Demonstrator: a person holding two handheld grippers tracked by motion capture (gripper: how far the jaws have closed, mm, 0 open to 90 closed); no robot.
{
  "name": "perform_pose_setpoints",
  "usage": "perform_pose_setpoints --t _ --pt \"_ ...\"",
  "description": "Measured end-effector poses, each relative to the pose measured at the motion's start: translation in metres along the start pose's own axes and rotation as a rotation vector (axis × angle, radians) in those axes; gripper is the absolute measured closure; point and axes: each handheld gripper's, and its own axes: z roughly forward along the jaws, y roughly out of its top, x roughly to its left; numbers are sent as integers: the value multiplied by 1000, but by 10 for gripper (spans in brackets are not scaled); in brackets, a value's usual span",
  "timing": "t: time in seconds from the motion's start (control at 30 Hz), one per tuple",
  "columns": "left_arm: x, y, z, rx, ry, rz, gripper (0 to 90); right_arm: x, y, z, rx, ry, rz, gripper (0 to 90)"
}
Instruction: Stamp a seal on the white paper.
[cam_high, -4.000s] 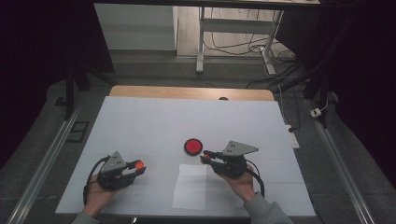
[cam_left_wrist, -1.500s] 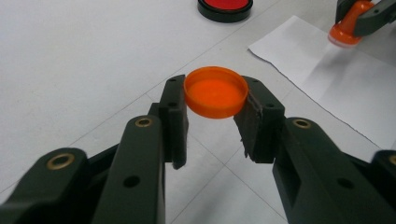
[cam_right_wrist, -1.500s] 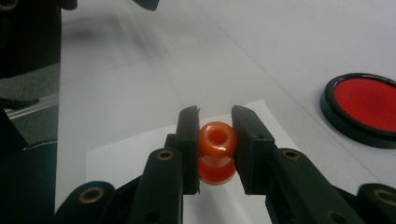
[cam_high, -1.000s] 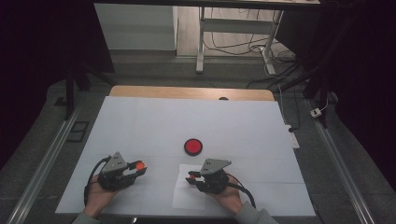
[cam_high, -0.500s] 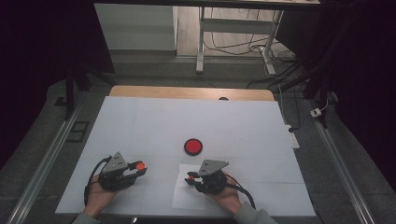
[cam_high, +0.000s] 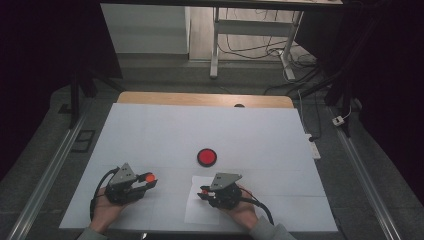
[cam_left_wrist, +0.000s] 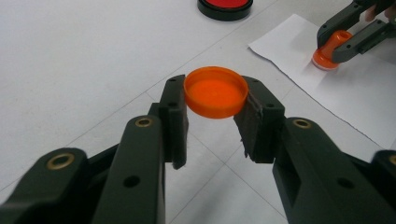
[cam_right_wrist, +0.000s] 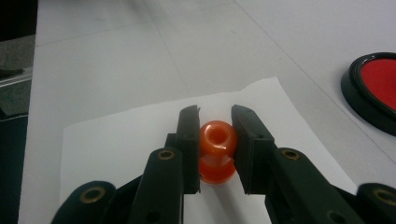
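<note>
My left gripper (cam_high: 150, 180) is shut on a round orange cap (cam_left_wrist: 215, 91), held just above the white table at the near left. My right gripper (cam_high: 202, 193) is shut on an orange stamp (cam_right_wrist: 216, 151) with a knob handle. The stamp's base stands on the white sheet of paper (cam_high: 200, 212). In the left gripper view the stamp (cam_left_wrist: 329, 49) shows at the upper right, clamped between the right gripper's fingers (cam_left_wrist: 348, 18) on the paper (cam_left_wrist: 355, 98). A round red ink pad (cam_high: 206, 157) in a black case lies open behind the paper.
The white tabletop (cam_high: 250, 130) has a wooden strip along its far edge and metal rails at both sides. The ink pad (cam_right_wrist: 376, 88) lies close to the right of my right gripper (cam_right_wrist: 216, 126). A table frame and cables lie on the floor beyond.
Since four seconds ago my right gripper has come left and toward the near edge, down onto the paper. Over the last second neither hand has moved.
</note>
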Motion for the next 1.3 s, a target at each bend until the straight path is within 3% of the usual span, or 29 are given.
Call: perform_pose_setpoints --t 0.77,1.3 --pt "-1 1 -3 -9 4 -4 646 0 -7 0 -48 5 17 727" --pt "0 0 -3 -9 4 -5 647 -2 -7 0 -44 15 25 726"
